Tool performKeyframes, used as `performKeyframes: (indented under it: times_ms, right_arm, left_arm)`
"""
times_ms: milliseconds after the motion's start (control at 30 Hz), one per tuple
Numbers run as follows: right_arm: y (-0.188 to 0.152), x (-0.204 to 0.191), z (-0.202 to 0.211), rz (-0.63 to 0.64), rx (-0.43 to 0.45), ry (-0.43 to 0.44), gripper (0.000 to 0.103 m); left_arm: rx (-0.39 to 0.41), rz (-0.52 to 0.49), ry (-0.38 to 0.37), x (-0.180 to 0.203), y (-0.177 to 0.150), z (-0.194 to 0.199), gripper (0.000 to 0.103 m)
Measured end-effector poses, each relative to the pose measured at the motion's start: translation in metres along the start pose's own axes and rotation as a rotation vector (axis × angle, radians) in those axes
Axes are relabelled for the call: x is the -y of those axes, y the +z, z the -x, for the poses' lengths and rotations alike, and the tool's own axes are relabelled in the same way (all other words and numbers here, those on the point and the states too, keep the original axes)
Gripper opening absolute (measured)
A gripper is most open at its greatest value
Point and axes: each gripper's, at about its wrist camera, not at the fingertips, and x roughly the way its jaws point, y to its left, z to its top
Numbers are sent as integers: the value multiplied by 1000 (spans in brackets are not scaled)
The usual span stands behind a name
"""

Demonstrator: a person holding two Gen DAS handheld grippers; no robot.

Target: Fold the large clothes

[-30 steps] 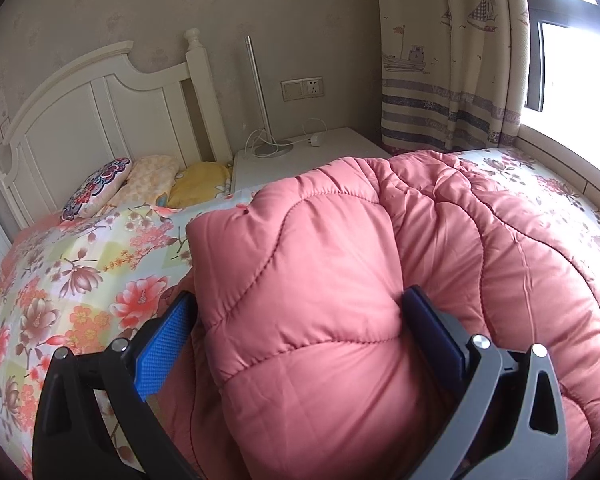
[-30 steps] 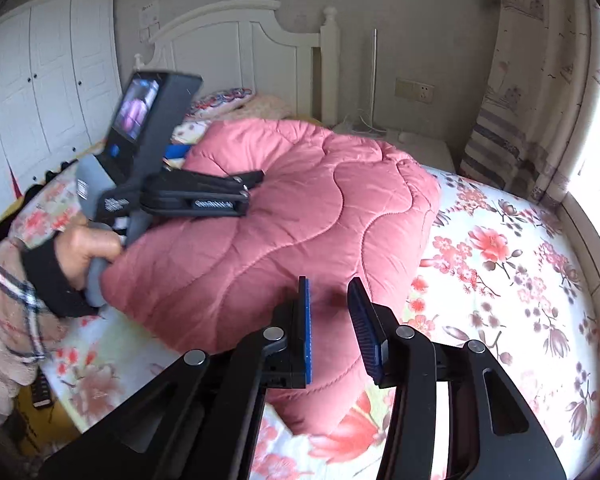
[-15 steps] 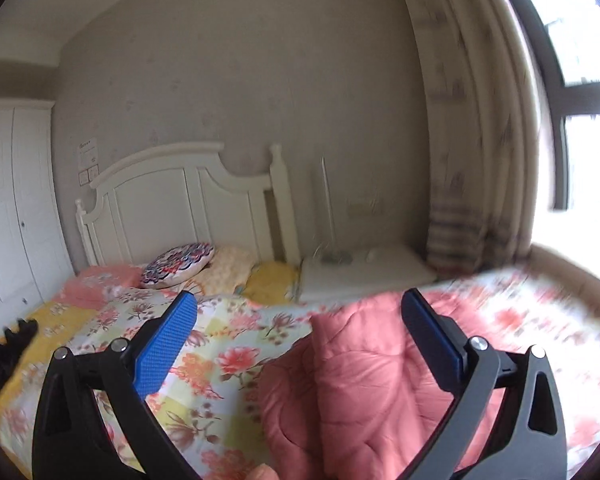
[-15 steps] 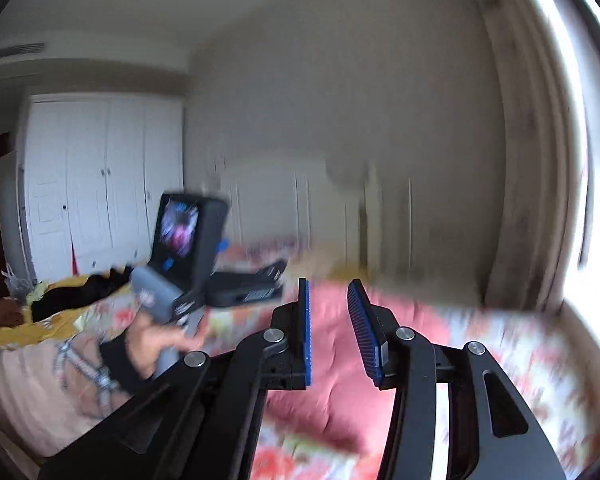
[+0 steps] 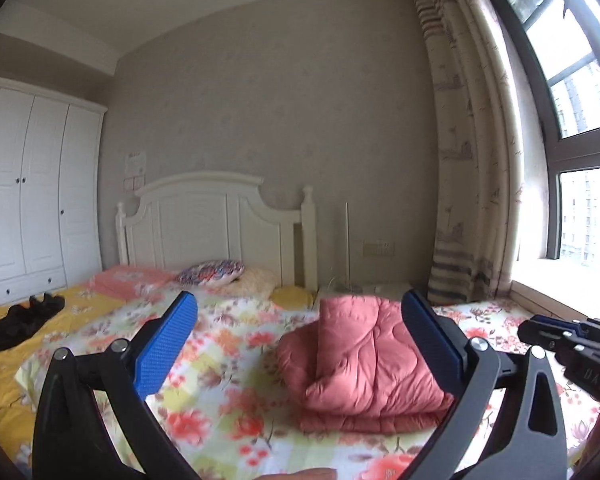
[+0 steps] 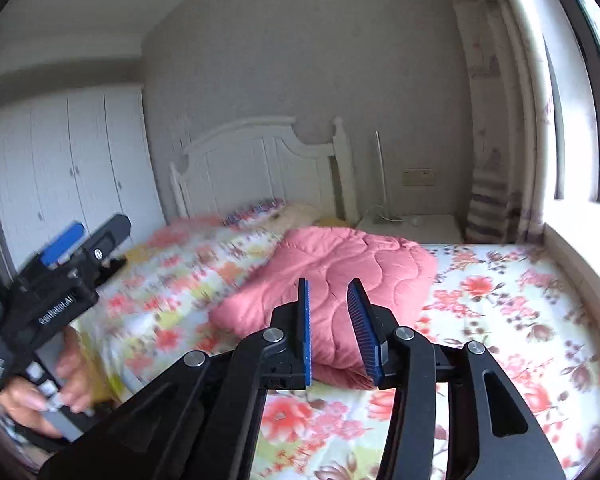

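Standing wide open and empty, left gripper [image 5: 296,340] lifted clear of pink quilted coat [image 5: 370,364]; right gripper [image 6: 332,320] narrowly parted, gripping nothing; bundle left folded on floral bedspread [image 5: 228,420], released a second earlier; looked finished.

Both wrist views face the headboard [image 5: 216,224], sharing the bed [image 6: 500,320].
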Motion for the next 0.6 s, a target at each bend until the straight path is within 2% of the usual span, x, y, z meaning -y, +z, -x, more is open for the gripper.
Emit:
performKeyframes:
  times_ms: [167, 333, 600]
  right_arm:
    - [-19, -12, 2, -38, -15, -93, 46]
    - [-18, -45, 1, 82, -94, -198, 46]
    - [-15, -64, 16, 137, -45, -270, 46]
  left_arm:
    - [-65, 58, 59, -12, -10, 4, 101]
    - [-137, -20, 77, -3, -22, 2, 101]
    - [-198, -41, 49, 2, -34, -5, 101]
